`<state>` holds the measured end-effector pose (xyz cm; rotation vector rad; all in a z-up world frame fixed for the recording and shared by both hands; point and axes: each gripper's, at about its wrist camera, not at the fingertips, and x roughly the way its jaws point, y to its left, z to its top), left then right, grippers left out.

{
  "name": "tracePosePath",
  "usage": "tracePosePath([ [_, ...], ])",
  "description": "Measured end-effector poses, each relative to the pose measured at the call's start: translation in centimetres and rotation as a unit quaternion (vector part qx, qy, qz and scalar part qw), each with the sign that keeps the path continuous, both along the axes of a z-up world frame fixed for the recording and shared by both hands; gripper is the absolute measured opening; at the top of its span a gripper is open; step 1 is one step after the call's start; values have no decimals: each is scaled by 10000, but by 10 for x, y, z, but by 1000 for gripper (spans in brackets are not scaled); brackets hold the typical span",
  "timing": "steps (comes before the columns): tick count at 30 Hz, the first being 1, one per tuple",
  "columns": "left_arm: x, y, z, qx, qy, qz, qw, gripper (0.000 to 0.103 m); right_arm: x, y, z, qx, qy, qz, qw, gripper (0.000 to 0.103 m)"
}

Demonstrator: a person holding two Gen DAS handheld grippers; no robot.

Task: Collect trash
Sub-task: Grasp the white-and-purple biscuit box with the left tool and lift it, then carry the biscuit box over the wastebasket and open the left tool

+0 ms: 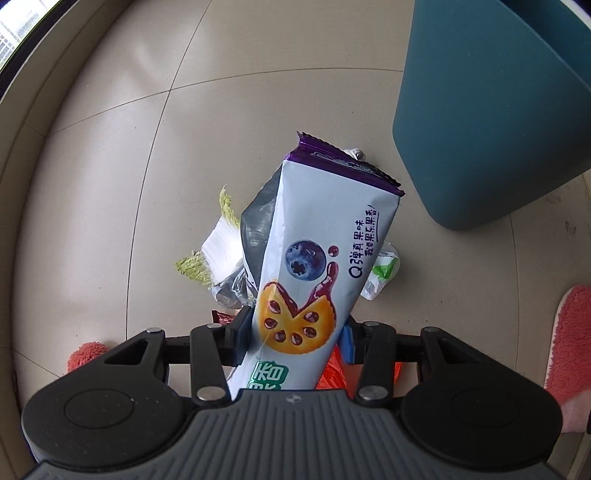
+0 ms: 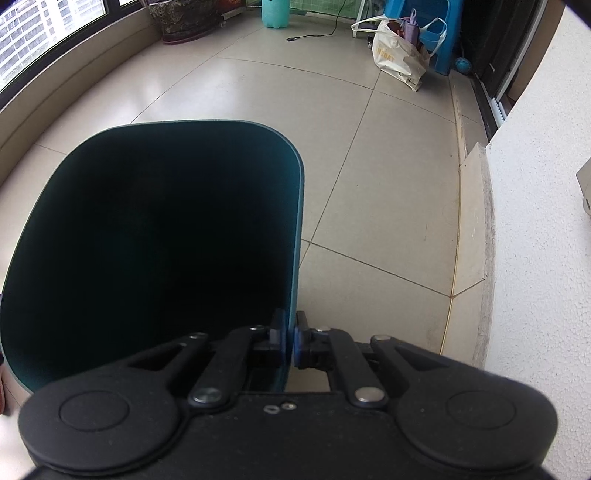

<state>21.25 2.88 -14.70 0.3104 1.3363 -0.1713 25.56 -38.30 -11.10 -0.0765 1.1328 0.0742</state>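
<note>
My left gripper [image 1: 295,332] is shut on a white biscuit wrapper [image 1: 317,243] with a purple end and a blueberry picture, held above the tiled floor. Below it lies a pile of trash: a cabbage leaf [image 1: 218,247], a silver foil wrapper [image 1: 255,229], a white and green wrapper [image 1: 382,273] and an orange bag [image 1: 332,373]. The teal trash bin [image 1: 491,110] stands at the upper right. My right gripper [image 2: 290,339] is shut on the right rim of the teal bin [image 2: 295,229], whose dark inside fills the left of that view.
Pink fuzzy slippers [image 1: 569,339] are at the right and lower left of the left wrist view. In the right wrist view a white wall [image 2: 535,221] runs along the right, with a tote bag [image 2: 399,55], a blue stool [image 2: 447,33] and a plant pot [image 2: 184,18] far back.
</note>
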Motion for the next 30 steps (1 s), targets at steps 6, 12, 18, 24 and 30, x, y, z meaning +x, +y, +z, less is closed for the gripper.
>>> tracePosePath([
  [6,-3,-18,72,-136,-259,68,9995,45,-6,4,0,22,16,221,9998,6],
  [12,11,-57,153,-559,-698,-100,9959,45,-11,0,-1,90,-10,334,9994,7],
  [18,40,-122,183,-691,-748,-267,9944,45,-10,-6,-1,144,-50,437,9989,8],
  [24,74,-190,156,-899,-644,-251,9935,45,-12,-9,-4,218,-107,458,9987,9],
  [30,96,-223,110,-976,-280,-88,9948,45,-11,-12,-6,319,-134,427,9985,9],
])
